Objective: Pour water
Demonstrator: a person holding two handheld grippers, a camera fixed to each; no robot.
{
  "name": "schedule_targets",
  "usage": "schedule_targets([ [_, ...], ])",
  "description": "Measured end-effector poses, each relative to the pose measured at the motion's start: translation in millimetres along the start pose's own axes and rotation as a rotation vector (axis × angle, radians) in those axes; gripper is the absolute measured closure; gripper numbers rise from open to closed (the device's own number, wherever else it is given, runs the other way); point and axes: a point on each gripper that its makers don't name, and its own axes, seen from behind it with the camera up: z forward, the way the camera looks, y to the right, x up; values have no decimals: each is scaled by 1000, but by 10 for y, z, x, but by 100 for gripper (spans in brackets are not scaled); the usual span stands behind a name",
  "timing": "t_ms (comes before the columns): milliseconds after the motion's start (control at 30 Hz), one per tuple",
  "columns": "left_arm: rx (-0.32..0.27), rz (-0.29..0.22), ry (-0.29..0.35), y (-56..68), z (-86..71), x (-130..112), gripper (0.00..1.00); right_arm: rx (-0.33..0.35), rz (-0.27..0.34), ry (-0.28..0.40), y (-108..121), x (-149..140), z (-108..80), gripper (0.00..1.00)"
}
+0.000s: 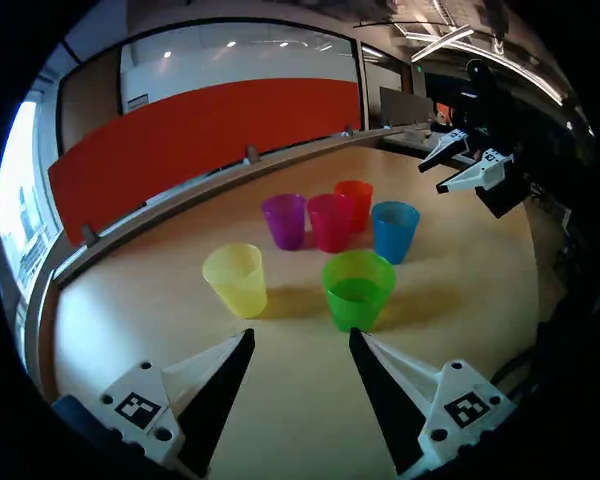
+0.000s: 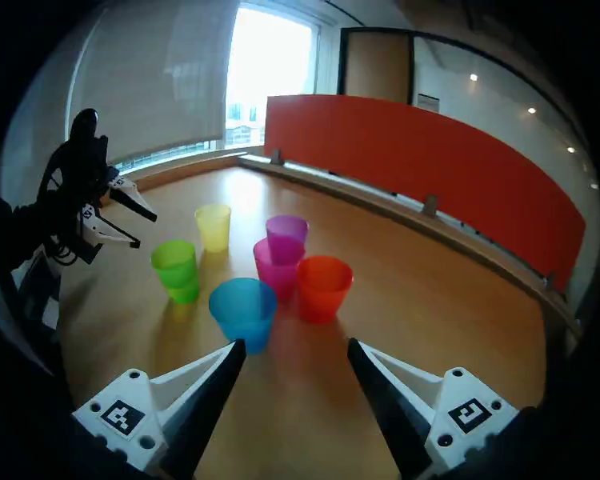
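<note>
- Your left tongs (image 1: pixel 301 334) were spread wide and empty, low over the desk (image 1: pixel 300 416), with both fingers clear of every cup.
- Just ahead of them in the left gripper view, the green cup (image 1: pixel 358 290) stood upright, nearest the right-hand finger. The yellow cup (image 1: pixel 236 280) stood upright to its left, apart from it.
- Your right tongs (image 2: pixel 294 344) also gaped wide and held nothing. In the right gripper view, the blue cup (image 2: pixel 244 312) stood upright just ahead of their left-hand finger, untouched.
- Beyond the blue cup, the orange cup (image 2: pixel 323 286), pink cup (image 2: pixel 274 268) and purple cup (image 2: pixel 287 237) stood upright in a tight cluster near the middle of the desk. I could not tell whether they touched one another.
- All six cups were open-topped and resting on the desk. I could not tell whether any of them held water.
- Each view showed the other pair of tongs farther off, raised above the desk beyond the cups, with fingers parted and gripping nothing.
- At the far side, a red partition (image 1: pixel 204 136) ran along the desk's back edge.
- Beyond one end of the partition, a bright window (image 2: pixel 268 72) was noted in the right gripper view.
</note>
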Motion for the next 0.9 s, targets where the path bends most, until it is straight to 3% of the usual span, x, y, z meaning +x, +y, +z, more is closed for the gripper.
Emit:
schedule_targets([
  [300,132,-79,144,-346,-188,261,13,-128,72,117,191,276,-140,1],
  [600,268,-177,291,-668,-486,462,13,-260,109,267,354,596,-336,1],
  [900,374,-257,462,-870,-853,717,13,-422,128,383,565,783,-514,1],
])
